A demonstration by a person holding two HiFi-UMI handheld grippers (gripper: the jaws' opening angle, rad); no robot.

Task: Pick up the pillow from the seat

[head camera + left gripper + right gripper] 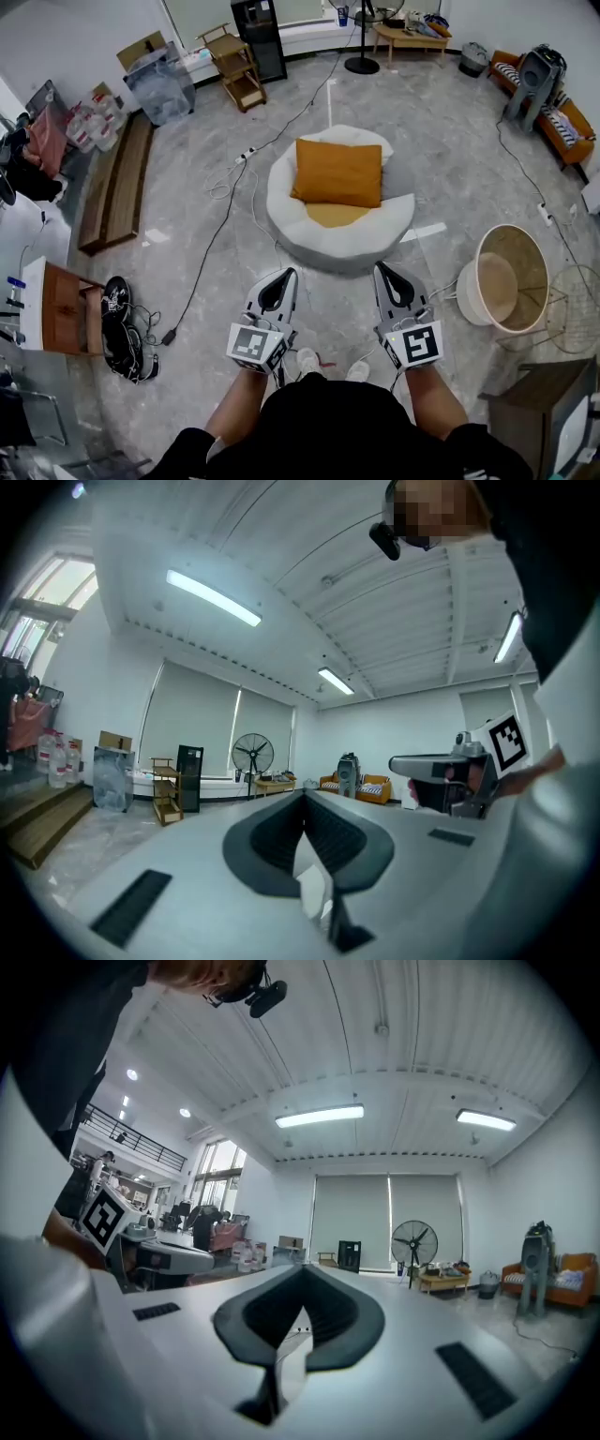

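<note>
An orange pillow [338, 172] lies flat on a round white seat [309, 239] with a yellow cushion under it, in the middle of the floor in the head view. My left gripper [288, 274] and right gripper [382, 269] are held side by side in front of my body, short of the seat's near edge, pointing toward it. Both are shut with nothing between the jaws. In the left gripper view the left gripper [303, 797] points level across the room, with the right gripper's body off to its right. The right gripper [302, 1271] likewise faces the room; neither gripper view shows the pillow.
Cables [217, 225] trail over the floor left of the seat. A round basket on its side [511, 278] and a wire frame [572, 305] lie to the right. A wooden bench [114, 183], shelf cart [236, 66], standing fan [361, 42] and orange sofa [553, 112] ring the room.
</note>
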